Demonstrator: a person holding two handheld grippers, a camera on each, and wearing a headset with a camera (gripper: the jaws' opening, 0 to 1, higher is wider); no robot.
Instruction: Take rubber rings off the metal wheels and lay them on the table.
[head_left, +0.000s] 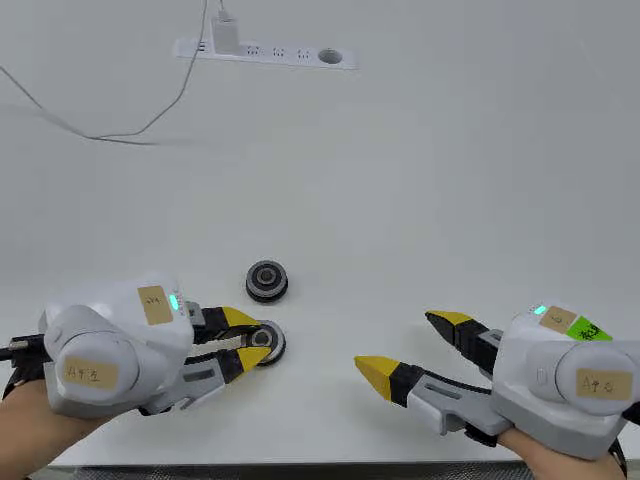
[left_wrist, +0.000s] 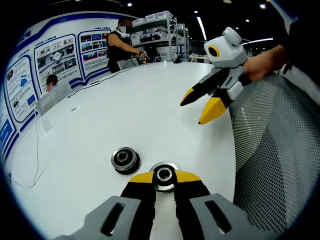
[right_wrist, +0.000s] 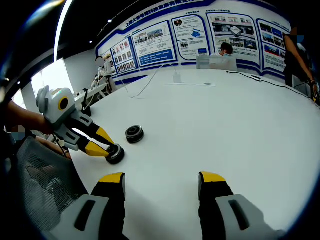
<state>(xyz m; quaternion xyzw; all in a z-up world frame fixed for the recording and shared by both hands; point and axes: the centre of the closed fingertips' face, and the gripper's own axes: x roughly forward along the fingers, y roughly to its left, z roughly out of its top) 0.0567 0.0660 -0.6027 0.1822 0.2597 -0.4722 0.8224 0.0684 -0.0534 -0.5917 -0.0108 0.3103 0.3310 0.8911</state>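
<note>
At the front edge of the table (head_left: 420, 200), the left gripper (head_left: 248, 340) holds one wheel (head_left: 266, 341) between its jaws; the second wheel (head_left: 267, 281) lies just behind it. The right gripper (head_left: 411, 343) stands wide open, well apart.

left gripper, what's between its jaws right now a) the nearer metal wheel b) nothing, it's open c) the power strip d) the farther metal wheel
a: the left gripper has its yellow tips pressed on both sides of the nearer wheel, while the farther wheel sits free beside it.
</note>
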